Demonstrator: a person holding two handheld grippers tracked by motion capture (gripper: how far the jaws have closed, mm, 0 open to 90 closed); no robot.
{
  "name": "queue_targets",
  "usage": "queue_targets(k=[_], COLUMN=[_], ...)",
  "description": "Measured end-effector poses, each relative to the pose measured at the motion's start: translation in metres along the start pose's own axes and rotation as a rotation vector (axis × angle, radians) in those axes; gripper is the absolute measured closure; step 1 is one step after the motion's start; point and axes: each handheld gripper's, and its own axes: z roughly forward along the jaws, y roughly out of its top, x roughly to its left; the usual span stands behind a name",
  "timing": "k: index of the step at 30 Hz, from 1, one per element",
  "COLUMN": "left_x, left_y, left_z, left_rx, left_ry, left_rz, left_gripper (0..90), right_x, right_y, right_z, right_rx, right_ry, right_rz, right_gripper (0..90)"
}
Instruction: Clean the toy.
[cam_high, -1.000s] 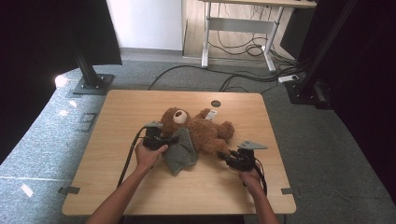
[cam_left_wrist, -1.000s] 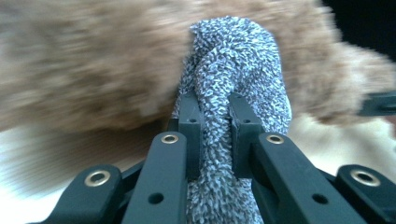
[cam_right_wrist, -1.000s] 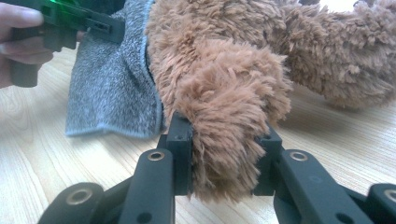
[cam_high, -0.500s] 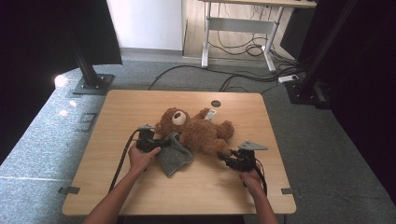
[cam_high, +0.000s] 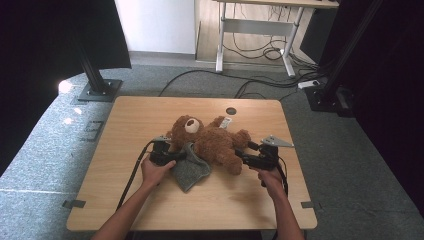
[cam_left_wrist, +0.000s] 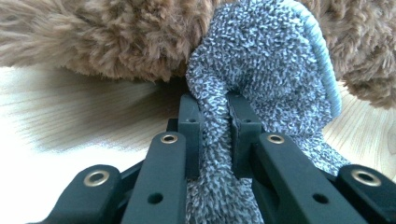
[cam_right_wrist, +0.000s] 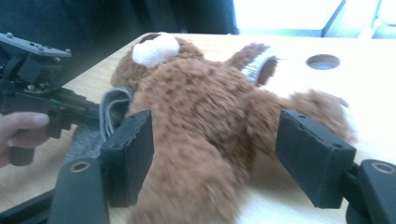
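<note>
Right gripper (cam_high: 246, 151) had just been opening, jaws wide around the teddy bear's (cam_high: 212, 140) leg, pads off it. Left gripper (cam_high: 176, 155) stayed clamped on grey knit cloth (cam_high: 192, 170), frame centre.

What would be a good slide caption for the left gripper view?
Left gripper clamped on a grey knitted cloth beside the brown teddy bear.
</note>
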Motion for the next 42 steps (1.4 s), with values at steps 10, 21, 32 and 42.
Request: queue_targets(k=[10, 21, 32, 42], left_x=[0.001, 0.001, -0.041, -0.098], left_y=[-0.001, -0.005, 0.017, 0.047], left_z=[-0.001, -0.004, -0.034, -0.024], left_rx=[0.003, 0.003, -0.094, -0.149], left_ry=[-0.011, -0.033, -0.217, -0.369], left_rz=[-0.012, -0.027, 0.036, 0.155], left_gripper=[77.7, 77.7, 77.7, 77.8], right_x=[0.022, 0.022, 0.034, 0.042], right_y=[-0.002, -0.023, -0.048, -0.062], right_z=[0.063, 0.063, 0.058, 0.045], right_rx=[0.197, 0.203, 0.204, 0.219], right_ry=[0.012, 0.019, 0.129, 0.226], right_rz=[0.009, -0.045, -0.137, -0.196], right_gripper=[30.4, 65.3, 73.5, 74.8])
